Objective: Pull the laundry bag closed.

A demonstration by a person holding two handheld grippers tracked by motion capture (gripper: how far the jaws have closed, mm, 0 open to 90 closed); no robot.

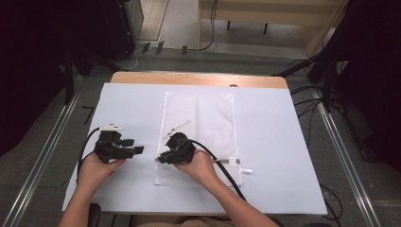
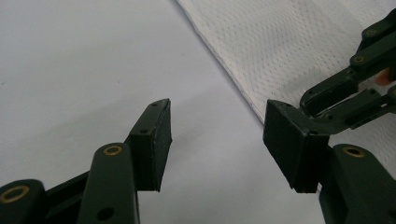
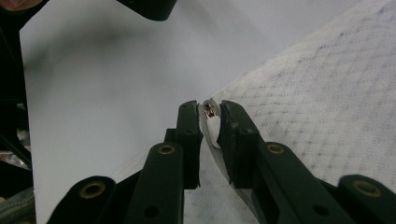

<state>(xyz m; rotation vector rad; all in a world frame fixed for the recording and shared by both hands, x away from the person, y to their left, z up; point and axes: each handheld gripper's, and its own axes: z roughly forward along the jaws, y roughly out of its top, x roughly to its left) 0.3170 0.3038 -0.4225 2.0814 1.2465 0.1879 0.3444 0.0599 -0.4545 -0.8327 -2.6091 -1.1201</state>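
A white mesh laundry bag (image 1: 203, 118) lies flat in the middle of the white-covered table. My right gripper (image 1: 160, 159) rests at the bag's lower left edge, pointing left. In the right gripper view its jaws (image 3: 210, 116) stand nearly together with the bag's edge and a small metal zipper pull (image 3: 211, 112) pinched between the pads. My left gripper (image 1: 136, 146) sits on the bare cover just left of the bag, pointing right toward the other gripper. Its jaws (image 2: 217, 130) are wide apart with nothing between them, and the mesh bag (image 2: 280, 46) lies just beyond them.
The white cover (image 1: 279, 142) has bare room on both sides of the bag. A wooden table edge (image 1: 198, 78) shows at the far side. A white tag (image 1: 239, 164) lies by the bag's lower right. Cables and dark stands surround the table on the floor.
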